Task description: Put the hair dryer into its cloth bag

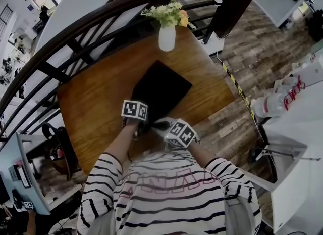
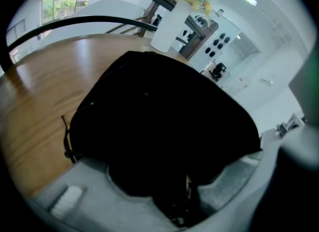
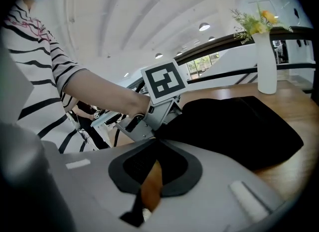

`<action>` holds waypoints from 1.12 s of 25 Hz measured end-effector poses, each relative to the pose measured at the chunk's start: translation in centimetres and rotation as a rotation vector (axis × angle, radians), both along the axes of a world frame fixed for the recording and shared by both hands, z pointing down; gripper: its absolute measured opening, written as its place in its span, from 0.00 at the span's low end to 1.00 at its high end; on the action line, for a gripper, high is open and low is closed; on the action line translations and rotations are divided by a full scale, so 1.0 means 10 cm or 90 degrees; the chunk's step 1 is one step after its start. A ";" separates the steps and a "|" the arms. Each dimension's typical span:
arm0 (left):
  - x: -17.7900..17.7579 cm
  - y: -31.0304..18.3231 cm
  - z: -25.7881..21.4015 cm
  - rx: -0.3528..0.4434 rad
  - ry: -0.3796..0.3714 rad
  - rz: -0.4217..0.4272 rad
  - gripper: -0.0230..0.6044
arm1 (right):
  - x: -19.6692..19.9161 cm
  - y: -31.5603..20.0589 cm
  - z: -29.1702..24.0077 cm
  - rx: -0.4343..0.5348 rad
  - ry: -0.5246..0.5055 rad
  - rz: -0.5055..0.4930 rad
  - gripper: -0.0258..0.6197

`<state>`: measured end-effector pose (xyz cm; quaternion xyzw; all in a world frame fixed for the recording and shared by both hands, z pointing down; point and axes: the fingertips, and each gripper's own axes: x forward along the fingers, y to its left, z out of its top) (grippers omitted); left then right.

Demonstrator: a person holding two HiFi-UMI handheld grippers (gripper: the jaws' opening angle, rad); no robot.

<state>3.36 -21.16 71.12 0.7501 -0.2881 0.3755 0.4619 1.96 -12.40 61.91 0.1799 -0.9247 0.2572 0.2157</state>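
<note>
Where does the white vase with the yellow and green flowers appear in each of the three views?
Head view: the white vase, top centre, at the wooden table's far end.
Left gripper view: top centre, behind the black cloth bag.
Right gripper view: upper right.
Shared landmark: the black cloth bag, in front of the vase everywhere.

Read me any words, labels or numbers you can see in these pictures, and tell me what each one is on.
Nothing can be quoted with certainty.
Striped shirt: pink capital letters across it, too blurred and stretched to read.
Bottle at the right of the head view: red lettering, too small to read.
Marker cube: a black-and-white square pattern, no letters.
</note>
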 end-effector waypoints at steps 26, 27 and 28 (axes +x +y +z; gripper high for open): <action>-0.68 0.11 -0.49 0.153 0.040 -0.119 0.47 | -0.10 0.06 0.08 -0.005 0.011 0.031 0.06; -0.74 0.13 -0.50 0.154 0.043 -0.134 0.47 | -0.11 0.06 0.08 -0.003 0.016 0.033 0.06; -0.79 0.16 -0.51 0.154 0.047 -0.148 0.47 | -0.12 0.06 0.09 -0.001 0.023 0.034 0.06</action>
